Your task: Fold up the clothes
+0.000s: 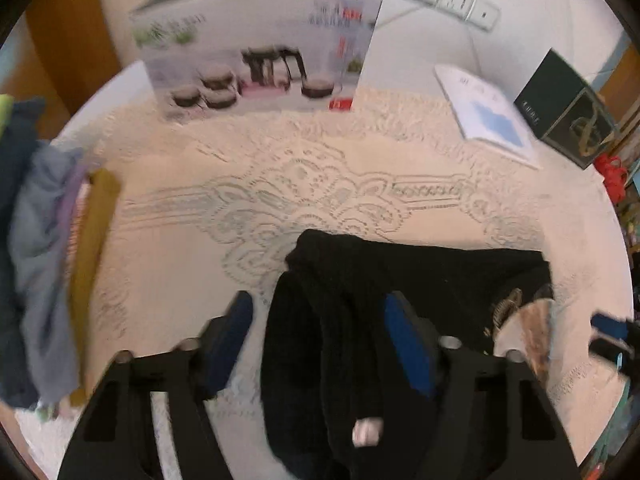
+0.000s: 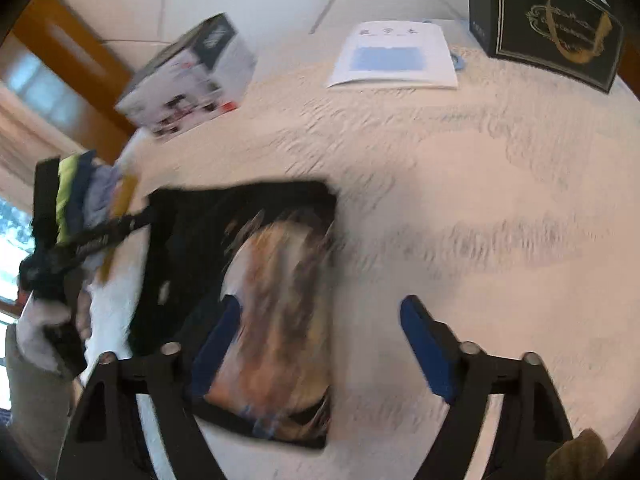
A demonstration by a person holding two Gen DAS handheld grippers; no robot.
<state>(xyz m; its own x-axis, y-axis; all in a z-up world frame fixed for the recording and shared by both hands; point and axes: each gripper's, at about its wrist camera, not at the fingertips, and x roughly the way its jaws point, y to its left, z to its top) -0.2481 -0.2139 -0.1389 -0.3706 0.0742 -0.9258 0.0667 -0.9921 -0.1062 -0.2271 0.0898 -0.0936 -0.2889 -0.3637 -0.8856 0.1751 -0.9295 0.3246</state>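
Observation:
A black T-shirt (image 1: 440,280) with an orange-brown print (image 2: 280,300) lies folded on the cream lace tablecloth (image 1: 320,184). My left gripper (image 1: 319,300) is open, its blue-padded fingers standing on either side of a bunched black fold at the shirt's left end. My right gripper (image 2: 320,304) is open too, with its left finger over the print and its right finger over bare cloth. A blue pad of the right gripper (image 1: 608,324) shows at the right edge of the left wrist view. The black T-shirt (image 2: 192,232) looks blurred in the right wrist view.
A pile of clothes (image 1: 40,240) in blue, grey and mustard sits at the table's left edge. At the back stand a cookware box (image 1: 260,52), a white booklet (image 1: 488,116) and a dark gold-printed box (image 1: 568,108). A white-gloved hand (image 2: 40,332) shows lower left.

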